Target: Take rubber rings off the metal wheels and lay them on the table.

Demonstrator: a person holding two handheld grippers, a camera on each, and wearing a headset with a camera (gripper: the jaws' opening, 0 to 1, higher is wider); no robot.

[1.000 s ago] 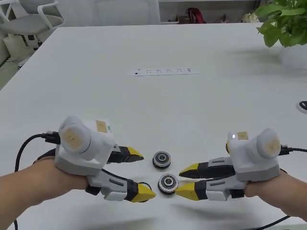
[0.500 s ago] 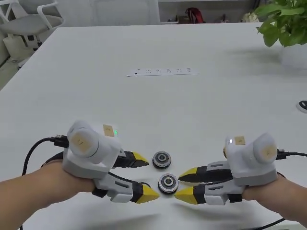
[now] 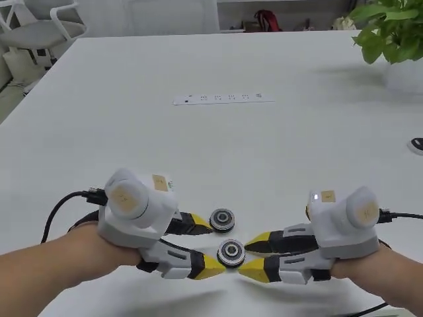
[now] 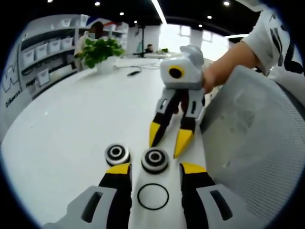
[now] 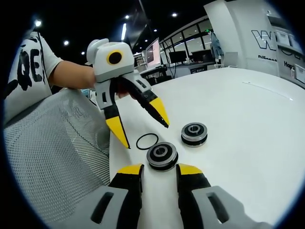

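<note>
Flanking a round, dark-rimmed metal wheel (image 3: 231, 250), the left gripper (image 3: 215, 246) gapes wide at its 9 o'clock. The right gripper (image 3: 246, 256), narrowly parted, points in from 3 o'clock. A second wheel (image 3: 222, 220) sits just beside at 11 o'clock. One thin black rubber ring (image 4: 153, 196) lies flat on the smooth white table (image 3: 218, 152) between the left jaws. A power strip (image 3: 223, 99) lies well off at 12.

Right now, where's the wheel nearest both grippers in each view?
Head view: wheel low centre, between left gripper and right gripper.
Left gripper view: wheel lower centre, just ahead of the open jaws.
Right gripper view: wheel centre, just ahead of the open jaws.
Shared landmark: second wheel, right beside it in all three views.
</note>
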